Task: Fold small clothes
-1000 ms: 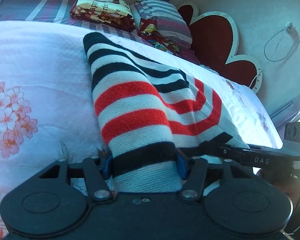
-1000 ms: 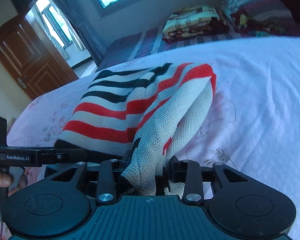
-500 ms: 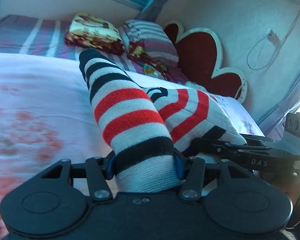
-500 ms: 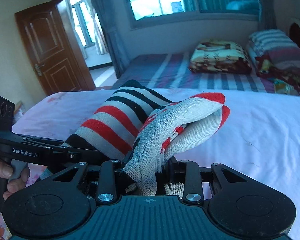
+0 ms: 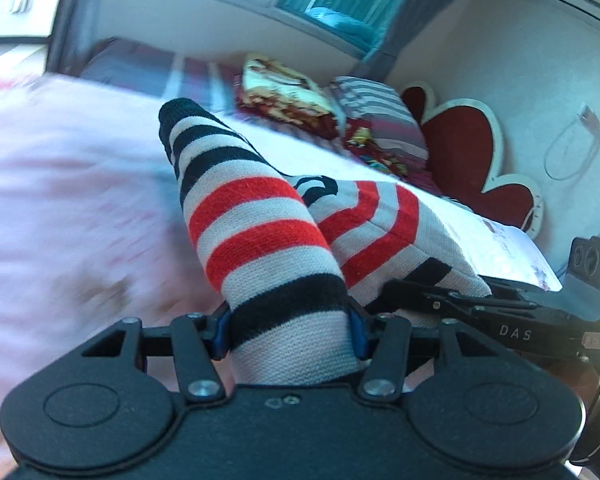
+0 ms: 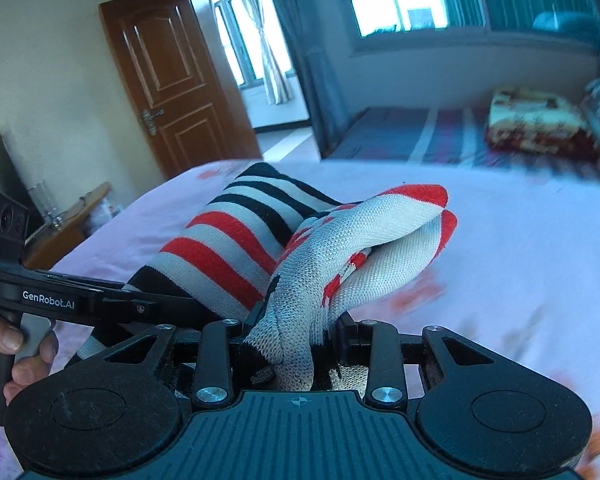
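A small knitted garment with red, black and grey-white stripes (image 5: 260,236) is held up over the pink bed sheet (image 5: 60,208). My left gripper (image 5: 288,332) is shut on one bunched end of it. My right gripper (image 6: 296,336) is shut on the other end, where the pale inner side of the striped garment (image 6: 340,256) shows. The garment hangs folded between the two grippers. The right gripper's body appears at the right in the left wrist view (image 5: 512,320). The left gripper's body appears at the left in the right wrist view (image 6: 60,300).
Folded blankets and pillows (image 5: 284,92) lie at the far side of the bed, beside a red heart-shaped headboard (image 5: 464,148). A second bed with a striped cover (image 6: 412,136) stands beyond. A wooden door (image 6: 172,80) and a low table (image 6: 68,220) are at the left.
Both grippers have lifted the garment off the sheet and tilted upward. More of the room, window and door shows now. The two held ends stay close together.
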Action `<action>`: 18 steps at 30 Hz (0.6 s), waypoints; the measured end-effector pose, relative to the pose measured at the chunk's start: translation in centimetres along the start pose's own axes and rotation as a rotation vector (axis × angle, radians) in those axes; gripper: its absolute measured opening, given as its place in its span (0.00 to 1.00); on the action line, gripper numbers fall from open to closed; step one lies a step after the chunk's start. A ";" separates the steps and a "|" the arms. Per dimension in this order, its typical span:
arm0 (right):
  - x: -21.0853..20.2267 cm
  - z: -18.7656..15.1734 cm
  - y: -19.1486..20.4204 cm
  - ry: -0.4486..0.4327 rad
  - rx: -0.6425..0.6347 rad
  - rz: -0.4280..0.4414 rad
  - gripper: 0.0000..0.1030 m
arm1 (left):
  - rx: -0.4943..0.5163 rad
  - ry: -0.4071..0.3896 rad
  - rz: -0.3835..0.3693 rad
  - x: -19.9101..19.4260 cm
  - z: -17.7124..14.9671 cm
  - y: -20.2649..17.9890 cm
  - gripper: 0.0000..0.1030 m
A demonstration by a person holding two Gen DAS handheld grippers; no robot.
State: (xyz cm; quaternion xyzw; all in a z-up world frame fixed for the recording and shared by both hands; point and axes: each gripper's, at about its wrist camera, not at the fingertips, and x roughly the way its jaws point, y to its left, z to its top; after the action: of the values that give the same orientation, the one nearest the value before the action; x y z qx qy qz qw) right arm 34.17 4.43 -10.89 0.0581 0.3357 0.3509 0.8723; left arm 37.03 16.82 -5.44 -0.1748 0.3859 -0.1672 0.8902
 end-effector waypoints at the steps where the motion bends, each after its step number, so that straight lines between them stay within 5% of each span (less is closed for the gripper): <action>1: 1.0 -0.6 0.6 0.014 0.010 0.009 0.32 | -0.013 0.004 0.007 -0.5 -0.5 0.9 0.50; 9: 4.0 -3.5 -2.5 0.069 0.203 0.003 0.34 | -0.154 -0.016 -0.030 0.0 -3.4 5.2 0.55; 15: 2.4 -2.3 -3.4 0.040 0.236 -0.059 0.52 | -0.121 -0.023 0.022 -2.3 -4.0 5.5 0.71; 16: 1.0 -2.3 -3.4 0.016 0.238 -0.075 0.51 | -0.108 -0.040 0.034 -3.5 -4.1 5.4 0.67; 17: -0.5 -2.2 -3.2 -0.013 0.229 -0.091 0.51 | -0.097 -0.066 0.054 -4.8 -4.0 5.1 0.53; 18: -1.6 -2.0 -2.9 -0.042 0.206 -0.100 0.40 | -0.087 -0.099 0.073 -6.0 -3.8 4.8 0.45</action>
State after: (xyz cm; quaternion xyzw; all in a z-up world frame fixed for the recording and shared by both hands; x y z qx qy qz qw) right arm 33.76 0.96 -12.50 0.1381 0.3539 0.2690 0.8850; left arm 31.14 22.92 -6.20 -0.2071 0.3544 -0.1090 0.9053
